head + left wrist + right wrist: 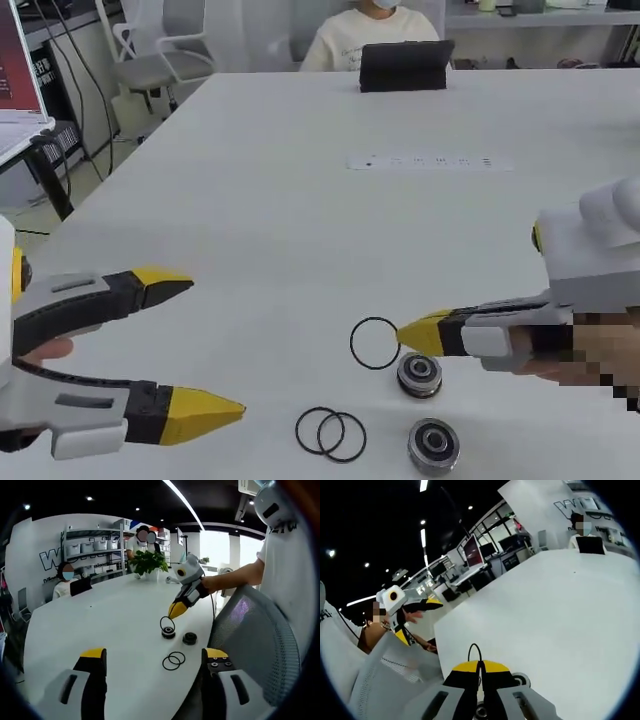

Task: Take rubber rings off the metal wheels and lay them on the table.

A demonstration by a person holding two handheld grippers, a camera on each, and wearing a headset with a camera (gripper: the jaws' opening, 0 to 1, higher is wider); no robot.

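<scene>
Pinching one rubber ring in the clamped right gripper by a metal wheel, holding the left gripper spread wide, with two rings flat on the table near the other wheel.

Two loose rings on the table, left of two wheels

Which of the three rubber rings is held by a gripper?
The single ring pinched by the right gripper, next to a wheel. The other two rings lie overlapping on the table, untouched.
</scene>
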